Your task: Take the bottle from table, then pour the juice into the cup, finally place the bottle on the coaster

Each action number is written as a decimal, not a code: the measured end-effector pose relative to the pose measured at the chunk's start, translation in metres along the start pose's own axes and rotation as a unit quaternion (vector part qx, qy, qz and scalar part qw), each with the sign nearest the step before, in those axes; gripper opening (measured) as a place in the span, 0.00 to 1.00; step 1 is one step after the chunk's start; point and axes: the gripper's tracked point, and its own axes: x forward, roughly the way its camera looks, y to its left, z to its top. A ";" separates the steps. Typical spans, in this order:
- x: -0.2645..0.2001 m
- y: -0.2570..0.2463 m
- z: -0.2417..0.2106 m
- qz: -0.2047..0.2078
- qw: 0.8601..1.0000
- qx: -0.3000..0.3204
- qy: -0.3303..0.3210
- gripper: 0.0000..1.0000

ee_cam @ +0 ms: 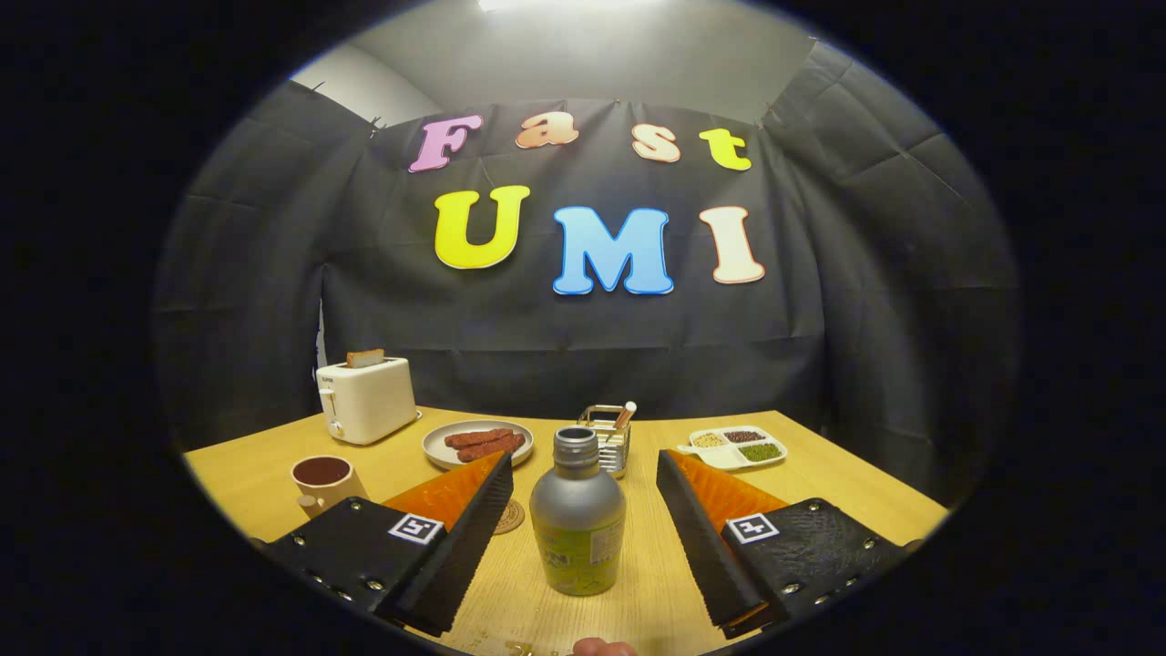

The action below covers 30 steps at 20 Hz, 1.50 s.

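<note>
A grey metal bottle with a green label and an uncapped neck stands upright on the wooden table, between my two fingers. My gripper is open, and both fingers stand apart from the bottle's sides with clear gaps. A cream cup with a dark inside sits to the left, beyond the left finger. A round coaster peeks out just past the left finger, mostly hidden by it.
A white toaster with toast stands at the back left. A plate of sausages lies behind the left finger, a wire holder is behind the bottle, and a divided tray of grains sits back right. A fingertip shows below the bottle.
</note>
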 end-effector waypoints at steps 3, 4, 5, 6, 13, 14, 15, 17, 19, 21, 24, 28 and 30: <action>0.014 0.001 -0.020 -0.014 1.000 0.010 0.006 0.97; 0.018 0.002 -0.024 -0.015 1.000 0.012 0.007 0.97; 0.020 0.002 -0.027 -0.019 1.000 0.010 0.007 0.97; 0.023 0.002 -0.030 -0.022 1.000 0.006 0.008 0.97; 0.044 0.001 -0.046 -0.035 0.999 0.002 0.015 0.97; 0.046 0.001 -0.047 -0.035 0.999 0.005 0.015 0.96; 0.047 0.003 -0.047 -0.034 0.999 0.006 0.015 0.90; 0.047 0.004 -0.047 -0.033 0.999 -0.001 0.017 0.81; 0.048 0.004 -0.048 -0.033 0.999 0.001 0.034 0.80; 0.045 0.001 -0.040 -0.038 0.998 -0.008 0.044 0.80; 0.043 0.000 -0.019 -0.046 0.997 -0.040 0.047 0.80; 0.037 0.010 0.009 -0.031 0.995 -0.083 0.047 0.80; 0.032 0.013 0.027 -0.028 0.994 -0.100 0.045 0.80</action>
